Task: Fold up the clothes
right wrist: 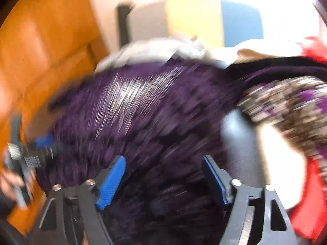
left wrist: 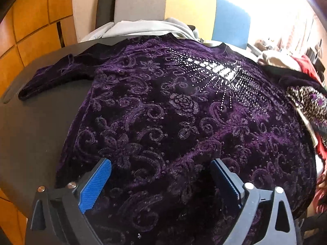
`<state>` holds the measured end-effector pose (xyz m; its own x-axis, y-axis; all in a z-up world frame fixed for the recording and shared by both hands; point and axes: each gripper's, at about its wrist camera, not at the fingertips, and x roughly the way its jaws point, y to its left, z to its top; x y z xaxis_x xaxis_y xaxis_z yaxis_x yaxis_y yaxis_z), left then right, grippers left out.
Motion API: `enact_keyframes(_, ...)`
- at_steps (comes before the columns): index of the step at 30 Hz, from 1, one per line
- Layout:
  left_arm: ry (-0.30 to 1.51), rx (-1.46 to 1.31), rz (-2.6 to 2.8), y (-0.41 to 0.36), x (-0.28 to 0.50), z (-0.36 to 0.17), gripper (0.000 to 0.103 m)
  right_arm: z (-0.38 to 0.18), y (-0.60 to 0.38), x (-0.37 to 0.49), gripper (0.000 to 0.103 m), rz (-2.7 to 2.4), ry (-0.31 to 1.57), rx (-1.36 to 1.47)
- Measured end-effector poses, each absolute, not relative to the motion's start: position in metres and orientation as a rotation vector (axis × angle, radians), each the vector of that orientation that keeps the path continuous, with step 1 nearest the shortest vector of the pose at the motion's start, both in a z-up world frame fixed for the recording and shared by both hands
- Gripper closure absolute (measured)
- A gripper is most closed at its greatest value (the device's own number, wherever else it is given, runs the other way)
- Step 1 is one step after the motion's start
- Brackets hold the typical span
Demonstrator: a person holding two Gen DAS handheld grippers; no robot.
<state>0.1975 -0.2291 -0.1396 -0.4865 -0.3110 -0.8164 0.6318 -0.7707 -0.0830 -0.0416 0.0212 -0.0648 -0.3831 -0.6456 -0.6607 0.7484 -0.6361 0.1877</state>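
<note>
A dark purple velvet top [left wrist: 163,122] with a raised floral pattern and a rhinestone burst [left wrist: 220,75] lies spread flat on a dark round table [left wrist: 34,126]. One sleeve [left wrist: 57,75] stretches out to the left. My left gripper [left wrist: 161,163] is open and empty, low over the garment's near hem. My right gripper [right wrist: 163,161] is also open and empty above the same purple top [right wrist: 143,112]; that view is heavily motion-blurred. The left gripper [right wrist: 30,155] shows at the left edge of the right wrist view.
A pile of other clothes sits at the table's right: a leopard-print piece [left wrist: 306,102], red fabric [left wrist: 306,65] and beige cloth [left wrist: 273,59]. A grey garment [left wrist: 143,27] lies on a grey, yellow and blue chair [left wrist: 190,4] behind. Orange wood panels [left wrist: 30,20] stand at left.
</note>
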Motion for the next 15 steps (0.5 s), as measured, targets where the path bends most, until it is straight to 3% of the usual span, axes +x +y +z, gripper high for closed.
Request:
enact_keyframes(3,0.514,1.131,-2.248,-0.229,0.197,-0.140,0.001,-0.002,0.095,-0.083,0.020,-2.312,-0.045,0.779)
enact_keyframes(5,0.519,1.128,-2.241,-0.230,0.196,-0.141,0.001,0.028,0.144,-0.108,0.001,-2.433,-0.212,0.737)
enact_keyframes(9,0.520,1.116,-2.223,-0.231,0.191,-0.142,0.000,0.051,0.210,-0.181,0.000,-2.630,-0.380,0.796)
enact_keyframes(11,0.520,1.117,-2.219,-0.232,0.190,-0.142,0.000,0.038,0.220,-0.224,0.004,-2.636,-0.390,0.929)
enact_keyframes(15,0.521,1.121,-2.214,-0.233,0.190,-0.142,0.000,0.003,0.215,-0.270,0.037,-2.603,-0.359,1.146)
